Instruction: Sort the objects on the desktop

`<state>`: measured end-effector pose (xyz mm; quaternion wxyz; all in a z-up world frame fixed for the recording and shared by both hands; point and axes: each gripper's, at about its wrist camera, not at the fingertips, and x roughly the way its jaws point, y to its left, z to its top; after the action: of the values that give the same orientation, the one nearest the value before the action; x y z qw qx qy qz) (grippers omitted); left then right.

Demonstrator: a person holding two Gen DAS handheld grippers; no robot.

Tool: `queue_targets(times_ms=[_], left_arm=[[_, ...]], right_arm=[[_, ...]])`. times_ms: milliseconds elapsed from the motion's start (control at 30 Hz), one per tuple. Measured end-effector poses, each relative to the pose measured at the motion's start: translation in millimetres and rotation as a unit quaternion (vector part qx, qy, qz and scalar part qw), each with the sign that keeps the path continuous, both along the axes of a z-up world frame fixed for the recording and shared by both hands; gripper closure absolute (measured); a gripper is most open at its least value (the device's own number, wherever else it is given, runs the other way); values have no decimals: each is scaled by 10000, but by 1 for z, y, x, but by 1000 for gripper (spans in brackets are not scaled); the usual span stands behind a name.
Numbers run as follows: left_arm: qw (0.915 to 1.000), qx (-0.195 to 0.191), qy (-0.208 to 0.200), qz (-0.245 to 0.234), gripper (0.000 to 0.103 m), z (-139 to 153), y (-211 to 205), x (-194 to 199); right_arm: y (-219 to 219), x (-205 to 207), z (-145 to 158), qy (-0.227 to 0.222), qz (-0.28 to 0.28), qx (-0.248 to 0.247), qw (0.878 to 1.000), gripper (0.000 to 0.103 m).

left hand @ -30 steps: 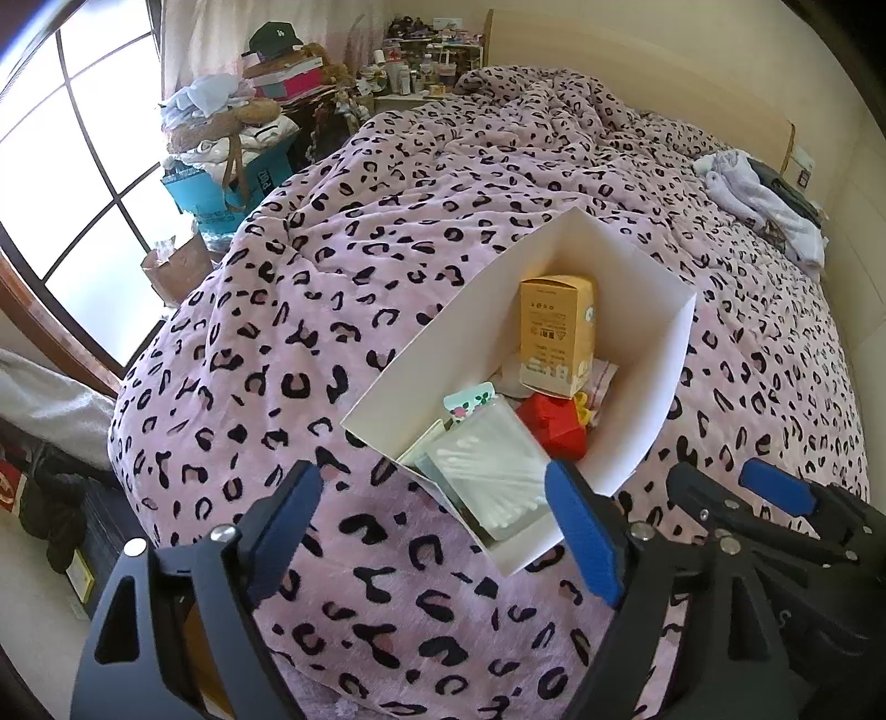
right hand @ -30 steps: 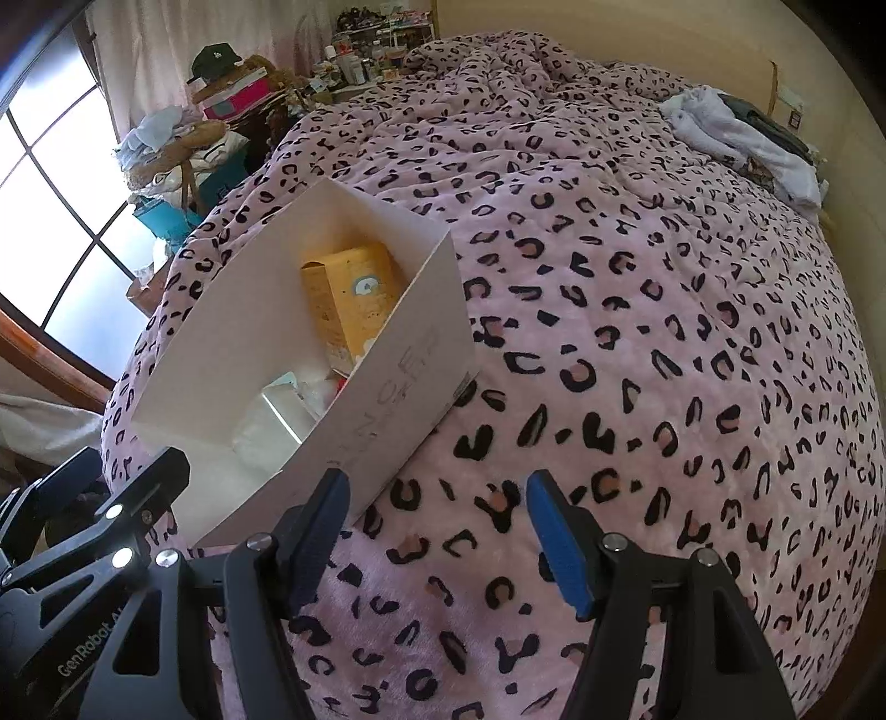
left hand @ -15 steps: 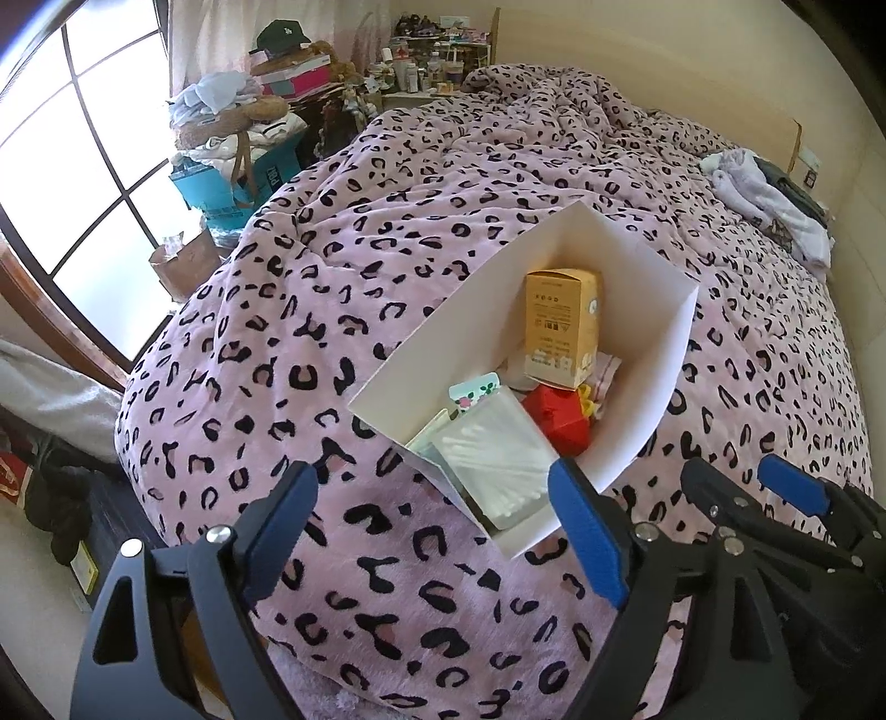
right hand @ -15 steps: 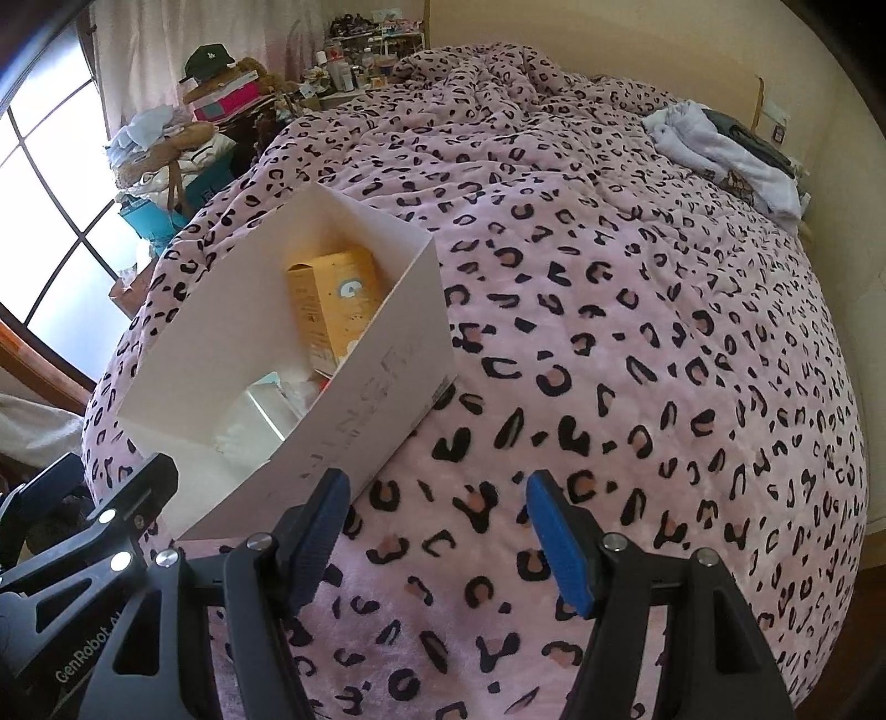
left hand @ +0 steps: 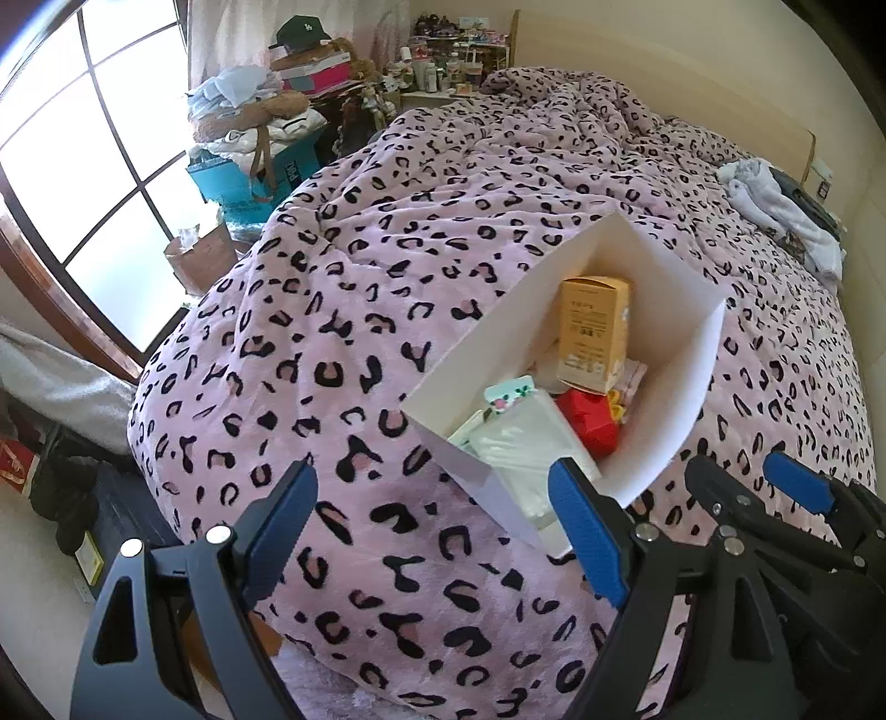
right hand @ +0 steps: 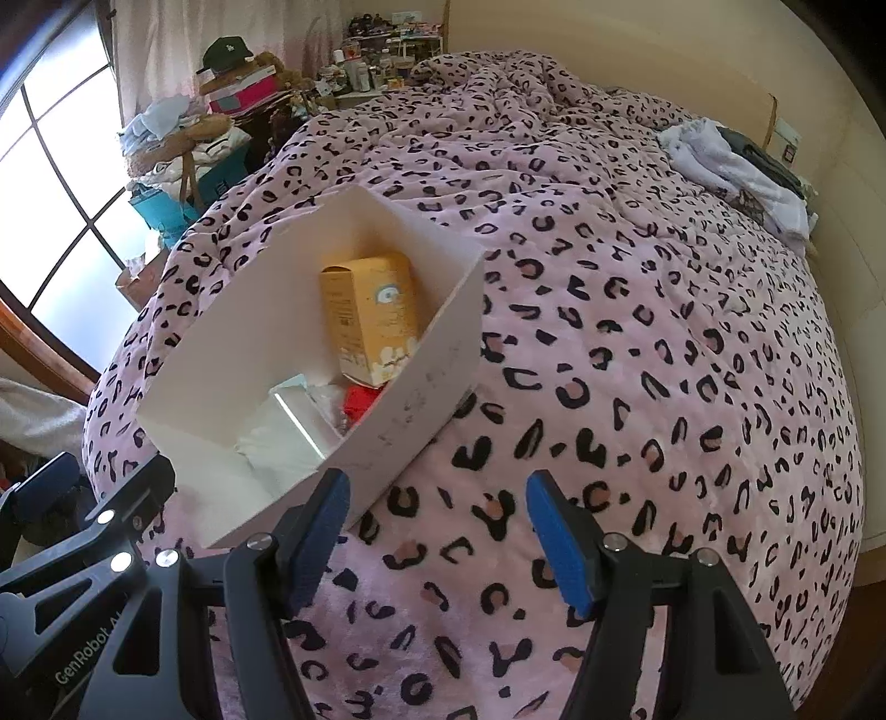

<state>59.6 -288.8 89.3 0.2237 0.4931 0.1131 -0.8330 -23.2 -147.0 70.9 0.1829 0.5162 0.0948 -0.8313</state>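
Note:
A white open box (left hand: 498, 338) (right hand: 421, 387) lies on a pink leopard-print bedspread (left hand: 343, 332) (right hand: 637, 343). Inside it are a yellow carton (left hand: 592, 332) (right hand: 371, 315), a red item (left hand: 590, 421) (right hand: 362, 401), a clear packet of cotton swabs (left hand: 526, 454) (right hand: 302, 415) and a small floral card (left hand: 506, 390). My left gripper (left hand: 432, 531) is open and empty, held above the bed just short of the box's near corner. My right gripper (right hand: 437, 531) is open and empty, near the box's right wall; it also shows in the left wrist view (left hand: 775, 498).
Folded clothes (right hand: 736, 166) lie at the bed's far right by the headboard. A cluttered pile with a teal bag (left hand: 249, 171), boxes and a dark cap (left hand: 302, 30) stands by the window at the left. A shelf of bottles (right hand: 382, 55) stands behind the bed.
Both grippers have drawn back and up from the box, so more of the bed shows. Both stay open and empty. The box and its contents have not moved.

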Motion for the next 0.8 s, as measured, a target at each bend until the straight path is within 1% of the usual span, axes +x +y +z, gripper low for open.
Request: queue_targets(times_ms=[133,367,800], left_arm=[[10000,-57,-1,-27,16,0,-8,3],[9999,-46,61,-143,16,0,-19,5],[9997,46,128,-205,16,-2,-23,4]], right_arm=[[-10,4,0,28,-3,44,10000,35],[-20,10,2,97,-81,141,9998,35],[-22,12,3,105,-117,126,9998,35]])
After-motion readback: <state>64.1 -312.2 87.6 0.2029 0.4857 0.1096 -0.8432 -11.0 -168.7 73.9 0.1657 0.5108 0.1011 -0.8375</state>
